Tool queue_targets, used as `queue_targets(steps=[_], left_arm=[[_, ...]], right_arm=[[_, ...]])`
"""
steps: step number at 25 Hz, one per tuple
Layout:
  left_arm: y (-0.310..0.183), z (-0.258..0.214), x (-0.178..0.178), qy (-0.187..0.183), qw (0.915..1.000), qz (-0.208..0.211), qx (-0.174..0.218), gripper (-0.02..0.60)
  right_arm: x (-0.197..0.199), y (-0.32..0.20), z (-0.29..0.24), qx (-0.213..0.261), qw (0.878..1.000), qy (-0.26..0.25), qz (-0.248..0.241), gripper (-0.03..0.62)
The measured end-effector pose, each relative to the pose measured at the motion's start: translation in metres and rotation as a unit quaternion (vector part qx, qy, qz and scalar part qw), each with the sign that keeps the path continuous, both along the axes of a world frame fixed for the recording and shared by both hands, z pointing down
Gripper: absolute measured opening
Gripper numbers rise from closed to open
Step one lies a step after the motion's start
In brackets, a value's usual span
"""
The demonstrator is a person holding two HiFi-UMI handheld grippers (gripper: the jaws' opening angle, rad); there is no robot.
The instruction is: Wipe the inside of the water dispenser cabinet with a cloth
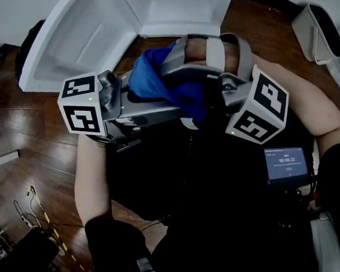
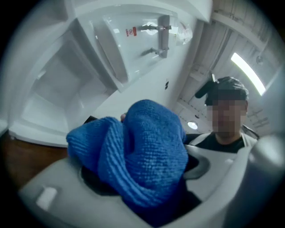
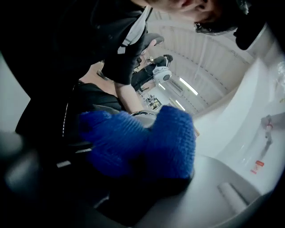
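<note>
Pre-wipe regrip: cloth (image 1: 154, 75) bunched just outside open cabinet (image 1: 167, 10), pinched in right gripper (image 3: 133, 178), loose between wide-apart jaws of left gripper (image 2: 142, 178). Next, probably: firm single grip, reach inside.

Black short-sleeved top (image 1: 208, 182). Left cube (image 1: 83, 103), right cube (image 1: 260, 113): white, black square markers, small green light.
</note>
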State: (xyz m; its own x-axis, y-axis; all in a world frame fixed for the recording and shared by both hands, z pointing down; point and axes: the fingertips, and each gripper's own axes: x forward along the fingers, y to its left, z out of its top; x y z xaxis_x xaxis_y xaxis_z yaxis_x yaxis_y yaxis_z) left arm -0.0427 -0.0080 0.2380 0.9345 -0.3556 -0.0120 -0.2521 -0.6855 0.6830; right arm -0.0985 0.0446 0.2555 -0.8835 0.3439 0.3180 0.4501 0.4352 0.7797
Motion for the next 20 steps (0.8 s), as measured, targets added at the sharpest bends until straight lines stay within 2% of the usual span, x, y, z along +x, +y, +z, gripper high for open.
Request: queue_targets(steps=[1,3,7,12,16,18,19,20], left_arm=[[-0.003,0.007,0.002,-0.009,0.9999,-0.006,-0.007,0.349],[-0.010,0.015,0.001,-0.023,0.9994,-0.024,-0.005,0.273],[-0.013,0.002,-0.009,-0.034,0.9983,-0.037,0.029,0.162],[-0.017,-0.017,-0.023,-0.040,0.9950,-0.065,0.064,0.129],[-0.020,-0.023,-0.044,-0.020,0.9908,-0.113,0.072,0.123],[-0.030,-0.030,-0.067,-0.017,0.9812,-0.172,0.085,0.123],[-0.038,-0.033,-0.082,-0.025,0.9716,-0.217,0.092,0.123],[-0.047,-0.033,-0.097,-0.045,0.9576,-0.268,0.096,0.123]], right_arm=[[0.000,-0.002,0.006,0.004,1.000,0.009,0.001,0.200],[0.000,-0.007,0.015,-0.005,1.000,0.024,-0.001,0.208],[-0.005,-0.008,0.005,-0.023,0.999,0.024,-0.013,0.267],[-0.003,-0.022,-0.013,-0.028,1.000,0.013,0.005,0.301],[0.007,-0.048,-0.022,-0.057,0.998,0.003,0.031,0.299],[0.007,-0.067,-0.029,-0.079,0.996,0.001,0.051,0.287],[0.006,-0.078,-0.035,-0.093,0.994,-0.006,0.064,0.267],[0.004,-0.091,-0.042,-0.108,0.991,-0.016,0.079,0.249]])
